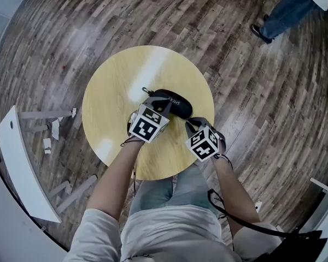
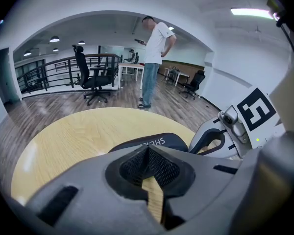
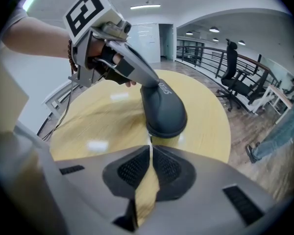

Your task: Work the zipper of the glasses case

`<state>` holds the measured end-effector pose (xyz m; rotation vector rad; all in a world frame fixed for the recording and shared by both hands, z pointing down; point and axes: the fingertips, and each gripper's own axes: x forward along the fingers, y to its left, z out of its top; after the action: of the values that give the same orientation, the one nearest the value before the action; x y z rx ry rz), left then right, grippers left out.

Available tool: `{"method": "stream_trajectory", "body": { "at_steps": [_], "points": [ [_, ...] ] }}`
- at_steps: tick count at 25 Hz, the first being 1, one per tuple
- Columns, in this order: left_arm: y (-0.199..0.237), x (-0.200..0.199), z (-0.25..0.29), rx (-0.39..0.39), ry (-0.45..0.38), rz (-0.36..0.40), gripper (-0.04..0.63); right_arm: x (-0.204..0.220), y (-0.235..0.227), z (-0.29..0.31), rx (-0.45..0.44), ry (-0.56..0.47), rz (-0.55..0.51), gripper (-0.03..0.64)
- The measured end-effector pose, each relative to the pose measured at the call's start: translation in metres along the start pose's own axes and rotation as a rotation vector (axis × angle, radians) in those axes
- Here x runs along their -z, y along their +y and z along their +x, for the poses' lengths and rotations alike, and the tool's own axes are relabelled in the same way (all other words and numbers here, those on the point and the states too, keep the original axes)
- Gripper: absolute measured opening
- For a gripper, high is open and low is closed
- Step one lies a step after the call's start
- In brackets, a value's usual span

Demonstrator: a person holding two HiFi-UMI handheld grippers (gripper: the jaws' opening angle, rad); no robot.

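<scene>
Head view: glasses case [image 1: 177, 103] runs left-right; left gripper [image 1: 154, 101], right gripper [image 1: 189, 123] jaws pressed together.

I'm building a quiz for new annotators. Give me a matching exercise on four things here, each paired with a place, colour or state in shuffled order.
Things:
1 glasses case
2 table
3 right gripper
4 office chair

Descriptions:
A round, pale wood
B jaws together
C on the floor by a railing
D black, lying on the table

Pairs: 1-D; 2-A; 3-B; 4-C
</scene>
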<state>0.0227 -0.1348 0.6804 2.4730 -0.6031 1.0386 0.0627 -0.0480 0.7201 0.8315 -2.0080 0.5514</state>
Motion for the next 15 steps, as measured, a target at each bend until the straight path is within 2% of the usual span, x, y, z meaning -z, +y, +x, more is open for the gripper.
{"method": "stream_trajectory", "body": {
  "at_steps": [3, 6, 8, 11, 15],
  "points": [
    [0.005, -0.006, -0.005, -0.016, -0.030, -0.036, 0.006, 0.011, -0.019, -0.019, 0.094, -0.024, 0.062, 0.002],
    [0.007, -0.026, -0.032, -0.055, -0.123, -0.075, 0.006, -0.007, -0.023, -0.057, 0.125, -0.137, 0.087, 0.000],
    [-0.001, -0.043, -0.072, -0.100, -0.212, -0.102, 0.006, -0.034, -0.007, -0.091, 0.106, -0.247, 0.113, 0.000],
    [-0.034, -0.057, -0.151, -0.170, -0.345, -0.149, 0.006, -0.083, 0.031, -0.143, 0.038, -0.414, 0.204, 0.000],
    [-0.071, -0.049, -0.242, -0.272, -0.492, -0.239, 0.006, -0.160, 0.084, -0.199, -0.052, -0.600, 0.230, 0.000]
  ]
}}
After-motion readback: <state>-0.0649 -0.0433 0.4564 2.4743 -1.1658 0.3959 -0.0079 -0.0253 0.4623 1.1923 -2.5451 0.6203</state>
